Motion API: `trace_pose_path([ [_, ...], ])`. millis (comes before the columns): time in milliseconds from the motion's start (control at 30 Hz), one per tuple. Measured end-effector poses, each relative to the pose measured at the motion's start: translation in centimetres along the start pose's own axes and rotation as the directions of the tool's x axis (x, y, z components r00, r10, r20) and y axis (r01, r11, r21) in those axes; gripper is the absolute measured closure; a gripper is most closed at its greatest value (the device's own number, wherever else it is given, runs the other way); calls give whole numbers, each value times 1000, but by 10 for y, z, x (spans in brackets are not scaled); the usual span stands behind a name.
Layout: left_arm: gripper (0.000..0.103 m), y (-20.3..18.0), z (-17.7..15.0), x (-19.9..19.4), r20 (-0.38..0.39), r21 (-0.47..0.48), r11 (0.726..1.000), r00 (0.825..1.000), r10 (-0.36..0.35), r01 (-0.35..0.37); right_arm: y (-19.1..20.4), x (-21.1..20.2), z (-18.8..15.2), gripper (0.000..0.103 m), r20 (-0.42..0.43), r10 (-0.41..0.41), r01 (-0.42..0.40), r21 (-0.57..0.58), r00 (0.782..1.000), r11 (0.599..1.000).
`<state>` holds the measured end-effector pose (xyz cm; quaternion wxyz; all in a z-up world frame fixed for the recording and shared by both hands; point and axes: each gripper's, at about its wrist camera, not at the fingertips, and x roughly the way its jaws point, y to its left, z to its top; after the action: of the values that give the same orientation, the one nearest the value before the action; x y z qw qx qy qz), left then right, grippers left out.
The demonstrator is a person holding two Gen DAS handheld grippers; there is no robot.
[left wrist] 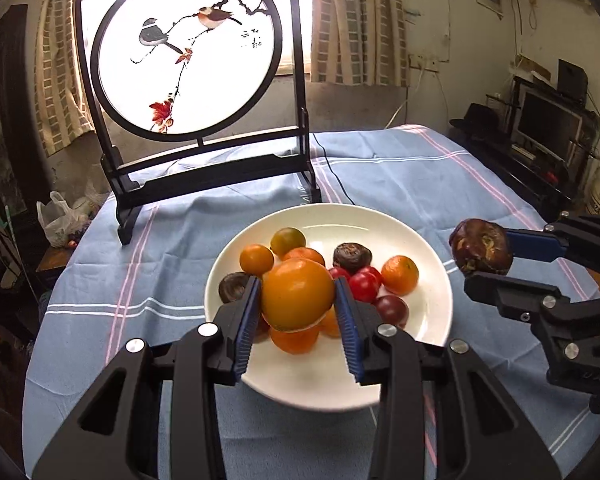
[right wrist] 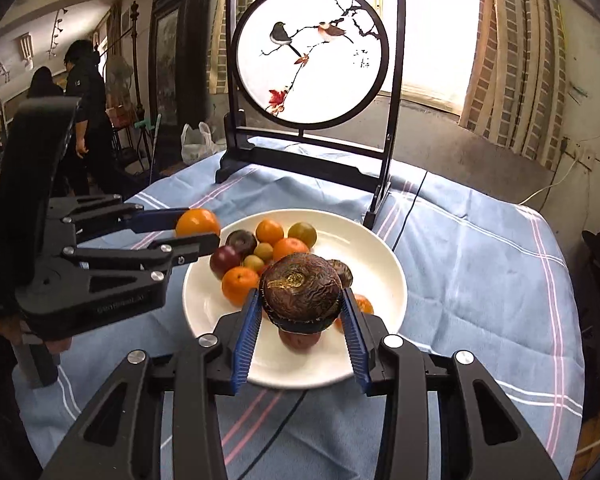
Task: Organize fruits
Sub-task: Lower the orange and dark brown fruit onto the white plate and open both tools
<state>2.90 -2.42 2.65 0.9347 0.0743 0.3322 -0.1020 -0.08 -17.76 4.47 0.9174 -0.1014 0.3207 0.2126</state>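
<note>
Our left gripper (left wrist: 296, 300) has its blue fingers (left wrist: 247, 320) clamped on either side of an orange fruit (left wrist: 298, 294), pads pressed against its widest part so the round skin cannot roll out. Our right gripper (right wrist: 302, 312) is clamped the same way on a dark, wrinkled fruit (right wrist: 302, 290), which sits high between the pads with its flattened base showing below them. In each view the other gripper shows from the side with its fruit clear of the dish, so we judge both pieces are held in the air rather than resting on the heap.

Beneath them lies the white plate (left wrist: 428, 320), which carries the rest: small orange citrus, red and dark round fruits and a greenish one, bunched together toward the plate's left and middle. We take it that one fruit is picked per hand so the kinds can be sorted apart; no second dish shows, so we cannot tell where they go.

The plate rests on the counter under a blue striped cloth (left wrist: 400, 168). Behind it stands a framed bird screen (left wrist: 186, 52), near enough that we should keep any swing low and away from it.
</note>
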Motion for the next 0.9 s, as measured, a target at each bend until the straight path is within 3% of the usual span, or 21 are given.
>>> trace_pose_path([
  [367, 67, 13, 4, 54, -40, -26, 997, 997, 66, -67, -13, 65, 26, 63, -45, 8, -6, 50, 999, 999],
  [800, 66, 10, 1, 68, -47, -2, 996, 995, 84, -85, -22, 97, 25, 62, -99, 1, 8, 86, 995, 996],
  [900, 64, 8, -1, 67, -43, 4, 996, 995, 85, -85, -24, 94, 26, 42, -79, -15, 24, 112, 997, 993],
])
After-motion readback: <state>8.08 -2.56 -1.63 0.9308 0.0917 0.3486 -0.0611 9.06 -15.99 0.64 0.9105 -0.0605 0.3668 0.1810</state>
